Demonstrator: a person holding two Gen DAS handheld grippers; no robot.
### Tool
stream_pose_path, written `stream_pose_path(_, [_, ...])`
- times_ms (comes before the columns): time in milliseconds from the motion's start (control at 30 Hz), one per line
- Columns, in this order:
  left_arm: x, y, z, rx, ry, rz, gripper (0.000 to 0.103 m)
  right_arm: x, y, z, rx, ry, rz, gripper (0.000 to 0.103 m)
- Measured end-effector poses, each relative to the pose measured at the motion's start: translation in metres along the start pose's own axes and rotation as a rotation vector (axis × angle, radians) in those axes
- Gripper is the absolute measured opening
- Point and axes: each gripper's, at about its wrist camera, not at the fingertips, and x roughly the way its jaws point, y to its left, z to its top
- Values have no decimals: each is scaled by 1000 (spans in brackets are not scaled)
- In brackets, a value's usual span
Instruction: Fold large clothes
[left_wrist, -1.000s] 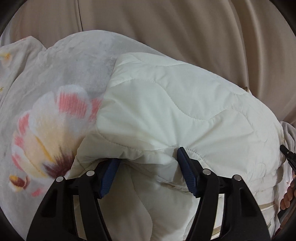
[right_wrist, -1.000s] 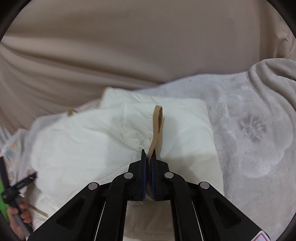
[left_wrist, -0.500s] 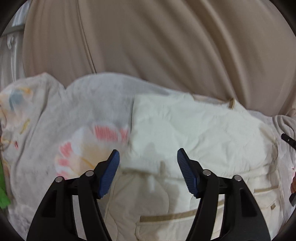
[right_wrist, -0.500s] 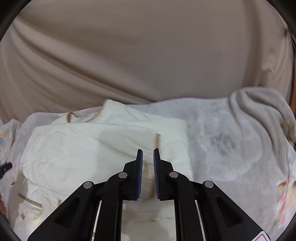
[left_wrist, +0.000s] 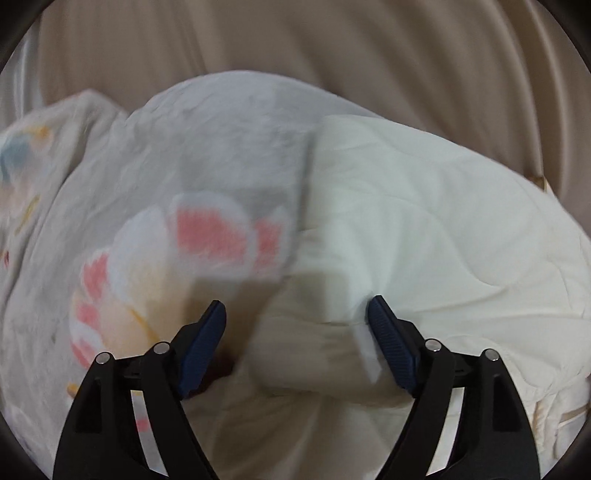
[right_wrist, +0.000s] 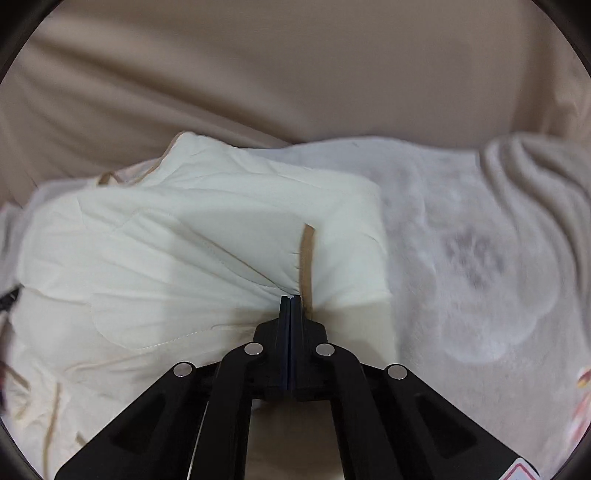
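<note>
Left wrist view, blurred by motion: floral blanket (left_wrist: 155, 221) fills the left side, grey-white fleece with a big pink and yellow flower print, spread under everything. Left claw (left_wrist: 295, 317) is open, blue pads wide apart, nothing pinched; left pad sits over the flower print, right pad sits against the near folded edge of the cream quilted jacket (left_wrist: 424, 240). Contact at the right pad looks likely, can't confirm with the blur. Jacket takes the right half of this view, folded into a thick bundle lying on the blanket, wavy quilting seams visible on top. Beige curtain (left_wrist: 332, 44) hangs behind, draped in folds. Right wrist view: same jacket (right_wrist: 166, 266) is left of centre, stacked in layers, tan piping along its far edge and lower left. Right claw (right_wrist: 290, 300) is closed, pads pressed together, pinching jacket fabric at the fold right beside a tan trim strip (right_wrist: 306, 258) that runs upright just right of the tips; fabric puckers toward the pinch point. Right of the jacket the blanket (right_wrist: 480, 258) lies flat with a faint grey flower print, bunched into ridges at far right. Curtain (right_wrist: 295, 66) across the top.
</note>
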Motion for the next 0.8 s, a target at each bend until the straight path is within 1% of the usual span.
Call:
stream_pose_path(33, [-5,9,-1,-16,2,16,77,-13,-5,-5,-3,-9,-97,7])
stream_pose_path(67, [-15,20,-4,-24,1,24,77,-24,-9,-10,-12,-19,-127,13])
stream_pose_path(133, [-37,40,-14,-31,13,-6,76,-57,-21,-28,-2,-15,-109,15])
stream_pose_path(167, [-53,52,-23,-36,25,-38,76,-75,-28,-39,7,-7,-97,15])
stream_pose_path(200, [-67,61,-32,-39,43,-74,77,-92,-34,-52,13,2,-77,18])
stream_pose_path(233, [-81,69,-43,-43,64,-118,80,-113,-40,-69,16,16,-43,27])
stream_pose_path(267, [-96,77,-57,-50,95,-173,89,-130,-46,-86,22,33,-6,33])
stream_pose_path(300, [-108,84,-71,-63,126,-220,93,-146,-51,-103,32,48,30,49])
stream_pose_path(333, [-119,90,-85,-82,152,-269,94,-164,-57,-126,52,71,85,59])
stream_pose_path(400, [-137,100,-119,-125,209,-359,94,-182,-62,-158,93,127,188,66])
stream_pose_path(433, [-141,102,-130,-142,224,-388,94,-188,-64,-174,122,159,240,66])
stream_pose_path(500, [-147,103,-154,-168,249,-436,95,-198,-64,-202,182,200,305,68])
stream_pose_path(533, [-149,100,-163,-169,256,-448,95,-199,-64,-213,210,209,332,68])
stream_pose_path(600, [-145,93,-177,-169,261,-439,94,-198,-62,-225,259,213,358,69])
stream_pose_path(633, [-145,92,-178,-165,245,-422,93,-193,-62,-229,294,217,374,69])
stream_pose_path(667, [-148,86,-180,-155,222,-396,87,-187,-61,-229,319,216,378,69])
stream_pose_path(700, [-151,79,-181,-139,215,-400,80,-187,-60,-229,334,207,373,67])
stream_pose_path(733, [-153,73,-182,-127,217,-401,62,-185,-57,-226,341,192,363,62])
stream_pose_path(767, [-155,67,-181,-118,218,-394,46,-184,-52,-225,339,194,361,37])
stream_pose_path(800, [-159,63,-180,-104,209,-380,39,-184,-48,-223,346,201,364,11])
